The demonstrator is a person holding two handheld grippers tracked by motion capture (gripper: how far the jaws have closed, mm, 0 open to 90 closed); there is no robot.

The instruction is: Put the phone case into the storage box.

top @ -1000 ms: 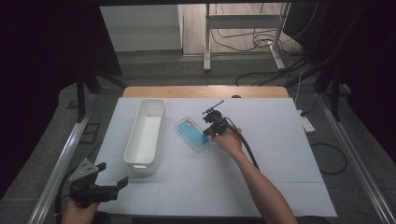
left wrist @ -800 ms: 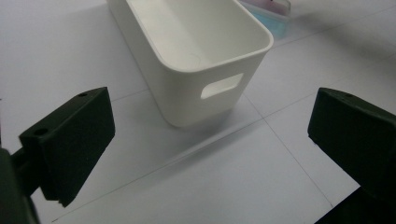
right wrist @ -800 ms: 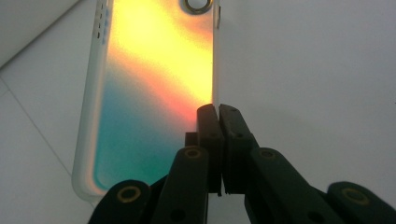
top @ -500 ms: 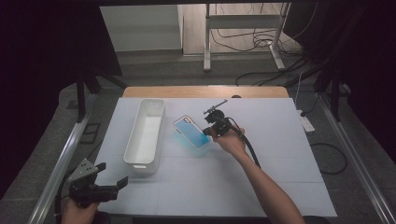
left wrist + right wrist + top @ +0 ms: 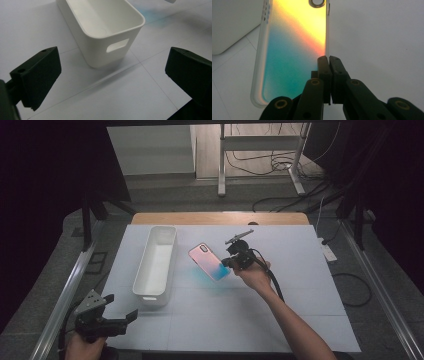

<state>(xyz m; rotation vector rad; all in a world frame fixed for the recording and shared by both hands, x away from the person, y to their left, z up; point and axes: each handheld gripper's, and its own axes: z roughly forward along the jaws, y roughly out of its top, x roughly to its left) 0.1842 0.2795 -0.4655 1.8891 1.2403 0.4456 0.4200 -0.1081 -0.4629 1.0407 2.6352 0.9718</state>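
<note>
A phone case (image 5: 209, 261) with a pink-to-blue gradient hangs tilted above the white table (image 5: 300, 270), just right of the white bin (image 5: 155, 265). My right gripper (image 5: 229, 262) is shut on the case's right edge. In the right gripper view the jaws pinch the rim of the phone case (image 5: 292, 52), whose colours run from yellow-orange down to teal, and my right gripper (image 5: 329, 61) grips about halfway along that edge. My left gripper (image 5: 131, 316) is open near the table's front left corner. Its jaws frame the near end of the white bin (image 5: 110, 32), which looks empty.
The bin has a handle slot (image 5: 117, 45) in its near end wall. A wooden strip (image 5: 215, 218) runs along the table's far edge. Metal rails (image 5: 65, 290) border both sides, and cables lie on the floor beyond.
The right gripper has lifted the phone case off the table and carried it a little left toward the bin, and the case now tilts. The left gripper has stayed put.
</note>
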